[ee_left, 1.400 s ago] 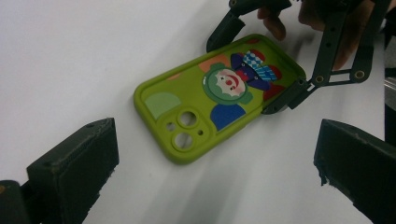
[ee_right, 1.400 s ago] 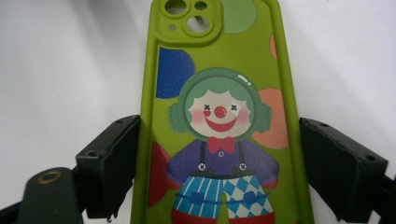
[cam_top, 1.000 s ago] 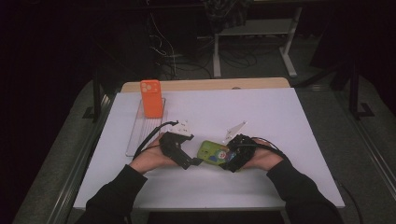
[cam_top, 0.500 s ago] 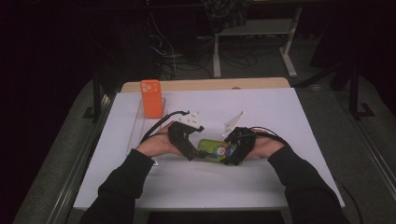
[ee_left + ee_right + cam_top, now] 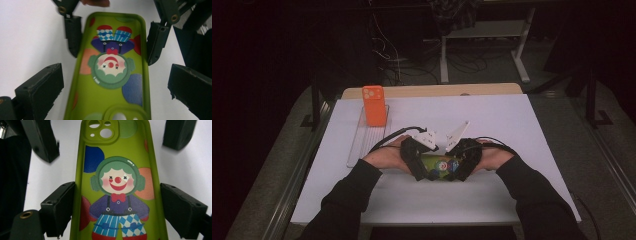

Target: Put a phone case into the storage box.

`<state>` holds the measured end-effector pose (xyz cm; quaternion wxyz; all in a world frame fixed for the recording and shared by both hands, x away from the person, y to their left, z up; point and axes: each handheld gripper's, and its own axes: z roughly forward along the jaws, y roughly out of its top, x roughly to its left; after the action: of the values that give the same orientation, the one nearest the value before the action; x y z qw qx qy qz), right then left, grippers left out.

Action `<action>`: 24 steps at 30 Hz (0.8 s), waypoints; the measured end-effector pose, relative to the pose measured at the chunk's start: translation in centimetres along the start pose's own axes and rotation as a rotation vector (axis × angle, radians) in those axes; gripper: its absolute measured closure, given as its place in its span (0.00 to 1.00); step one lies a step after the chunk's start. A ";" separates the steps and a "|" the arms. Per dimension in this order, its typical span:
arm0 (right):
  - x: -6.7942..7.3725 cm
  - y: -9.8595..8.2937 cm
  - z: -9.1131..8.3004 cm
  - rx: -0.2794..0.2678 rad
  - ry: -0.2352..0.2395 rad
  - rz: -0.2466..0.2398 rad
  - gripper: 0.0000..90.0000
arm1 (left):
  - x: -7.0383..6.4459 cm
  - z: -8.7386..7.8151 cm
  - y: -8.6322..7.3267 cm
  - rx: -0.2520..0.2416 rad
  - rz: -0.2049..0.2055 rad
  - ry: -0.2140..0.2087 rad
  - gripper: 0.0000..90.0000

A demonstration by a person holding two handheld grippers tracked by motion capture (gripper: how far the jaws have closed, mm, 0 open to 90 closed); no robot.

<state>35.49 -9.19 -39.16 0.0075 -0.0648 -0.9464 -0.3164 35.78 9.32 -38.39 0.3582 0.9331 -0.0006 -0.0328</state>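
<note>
Grippers meet over the case from opposite ends: the left gripper (image 5: 418, 165) and right gripper (image 5: 461, 165) face each other near the front middle of the table (image 5: 522, 125), and the green clown-print phone case (image 5: 438, 166) lies flat on the white top between them. In the left gripper view its jaws stand apart on either side of the case (image 5: 112, 72), clear of both long edges, with the other gripper's jaws farther off at the far end. In the right gripper view the right jaws also stand apart, the left one just beside or touching the case (image 5: 117, 187) edge, the right one with a visible gap; neither tool is clamped yet. The step in hand looks like taking hold of the case by its long sides. To do it well, each tool should probably be centred so both pads meet the rim together, low enough to catch the thin wall rather than slide over it, and closed gently, since a soft case may bow or skid on the smooth sheet. Room is fair: open white surface lies to the right and behind, the front edge is close to the wrists, and the clear tray (image 5: 362, 145) with the upright orange phone (image 5: 374, 105) sits well apart at the back left.
</note>
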 end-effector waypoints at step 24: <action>0.6 0.7 -0.6 -0.022 0.004 -0.048 0.17 | -0.1 0.9 -0.1 0.066 0.036 -0.013 0.16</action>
<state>35.00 -8.97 -38.24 0.0008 -0.0414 -0.9441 -0.3270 35.66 8.82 -39.11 0.3276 0.9440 -0.0206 -0.0322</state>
